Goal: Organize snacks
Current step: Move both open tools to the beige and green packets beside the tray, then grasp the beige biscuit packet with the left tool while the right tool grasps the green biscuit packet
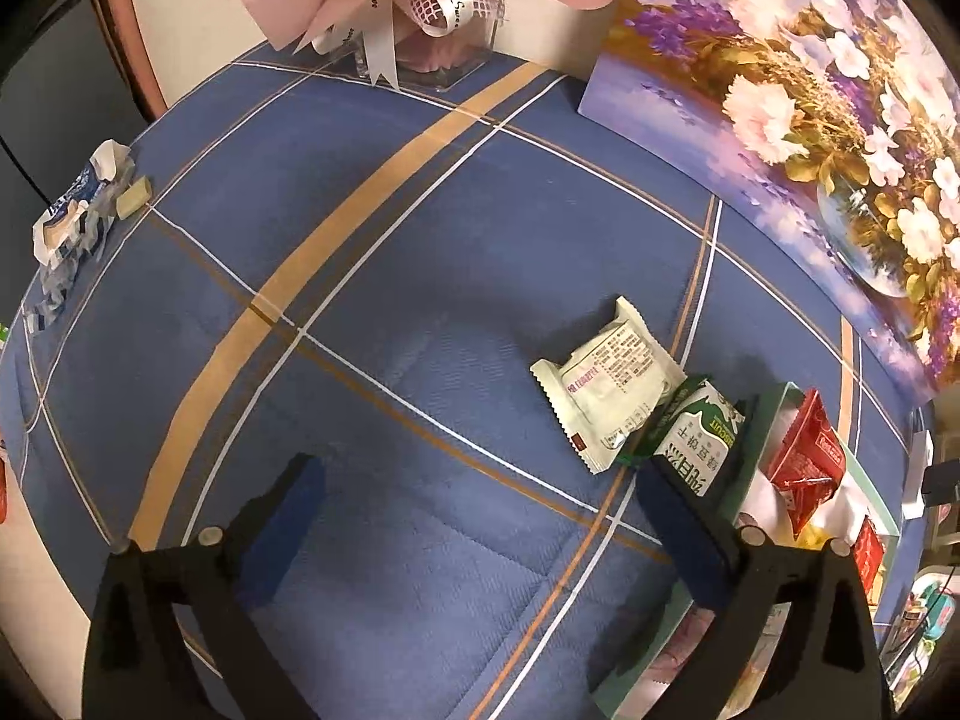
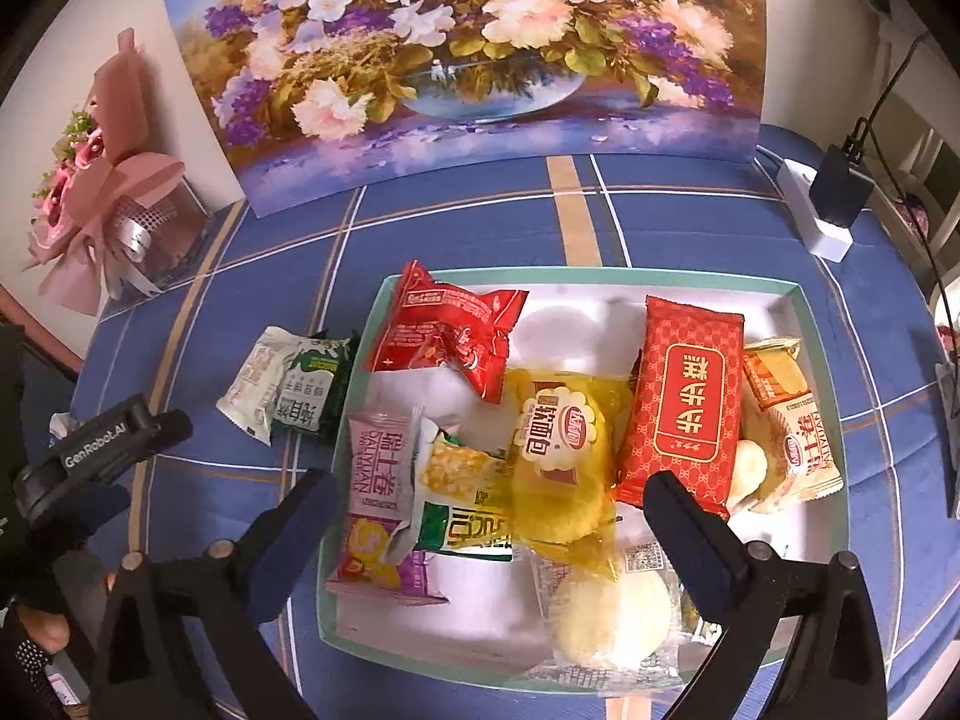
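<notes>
Both claws are spread and hold nothing: the left claw [image 1: 480, 480] above the worktop [image 1: 420, 276], the right claw [image 2: 492, 498] above the snack tray [image 2: 822, 420].

A home: a worktop under a blue plaid cloth [image 2: 690, 204], a flower painting [image 2: 468, 60] propped behind it, a pink wrapped bouquet [image 2: 114, 210] left of the painting.

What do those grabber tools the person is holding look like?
Each gripper, left and right, is matte black plastic with two fingers lined in dark blue pads and small silver pivot pins. The left one carries white "GenRobot.AI" lettering. The hand wears a dark glove.
</notes>
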`<state>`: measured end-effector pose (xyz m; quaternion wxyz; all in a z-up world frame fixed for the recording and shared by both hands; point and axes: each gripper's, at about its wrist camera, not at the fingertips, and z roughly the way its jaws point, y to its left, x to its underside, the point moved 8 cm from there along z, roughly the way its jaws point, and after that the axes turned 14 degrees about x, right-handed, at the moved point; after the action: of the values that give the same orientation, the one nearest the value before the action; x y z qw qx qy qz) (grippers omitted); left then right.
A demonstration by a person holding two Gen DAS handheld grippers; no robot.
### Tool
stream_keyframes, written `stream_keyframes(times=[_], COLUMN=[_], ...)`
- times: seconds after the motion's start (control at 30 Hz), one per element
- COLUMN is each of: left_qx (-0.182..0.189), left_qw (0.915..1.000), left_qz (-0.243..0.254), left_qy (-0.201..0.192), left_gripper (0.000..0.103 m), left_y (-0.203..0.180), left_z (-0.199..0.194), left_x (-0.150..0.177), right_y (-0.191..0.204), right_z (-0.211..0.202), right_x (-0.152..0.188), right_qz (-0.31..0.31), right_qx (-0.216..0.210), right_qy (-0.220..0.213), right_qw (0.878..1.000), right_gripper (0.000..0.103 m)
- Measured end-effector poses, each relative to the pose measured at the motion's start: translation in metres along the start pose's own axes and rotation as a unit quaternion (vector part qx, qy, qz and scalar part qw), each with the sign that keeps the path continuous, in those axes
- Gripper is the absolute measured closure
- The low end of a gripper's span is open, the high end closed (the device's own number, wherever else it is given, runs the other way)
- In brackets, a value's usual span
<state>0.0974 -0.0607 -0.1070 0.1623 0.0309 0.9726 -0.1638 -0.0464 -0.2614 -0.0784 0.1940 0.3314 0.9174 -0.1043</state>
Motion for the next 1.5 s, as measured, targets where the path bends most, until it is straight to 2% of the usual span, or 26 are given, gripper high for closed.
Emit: stream_keyframes(times=[0.33, 0.53, 0.67, 0.83, 0.93, 1.33, 1.5], left_qx=[0.028, 0.041, 0.037, 0.060, 0.058, 0.054, 0.062], left_qw=[0.9996, 0.9990, 0.9991, 0.9970, 0.9960, 0.9908, 0.9905], left_qz=[-0.006, -0.010, 0.011, 0.043, 0.062, 0.113, 0.116], left_qy=[-0.006, 0.013, 0.015, 0.024, 0.028, 0.051, 0.042], left_gripper=[0.000, 0.000, 0.000, 0.000, 0.000, 0.000, 0.001], left_y=[-0.004, -0.003, -0.006, -0.021, -0.027, -0.042, -0.045], left_z=[-0.002, 0.008, 0.016, 0.029, 0.039, 0.081, 0.085], left_x=[-0.007, -0.010, -0.013, -0.019, -0.023, -0.028, -0.031], right_y=[0.000, 0.014, 0.026, 0.038, 0.041, 0.047, 0.049], right_z=[0.000, -0.002, 0.001, 0.006, 0.012, 0.030, 0.039], right_x=[-0.003, -0.010, -0.013, -0.016, -0.018, -0.041, -0.037], right_qz=[0.009, 0.005, -0.005, -0.010, -0.010, -0.011, -0.015], right_qx=[-0.008, -0.029, -0.031, -0.037, -0.036, -0.024, -0.021], right_qy=[-0.004, -0.018, -0.021, -0.020, -0.015, -0.012, -0.002], right_qw=[1.000, 0.999, 0.999, 0.999, 0.999, 1.000, 1.000], right_gripper=[0.000, 0.000, 0.000, 0.000, 0.000, 0.000, 0.000])
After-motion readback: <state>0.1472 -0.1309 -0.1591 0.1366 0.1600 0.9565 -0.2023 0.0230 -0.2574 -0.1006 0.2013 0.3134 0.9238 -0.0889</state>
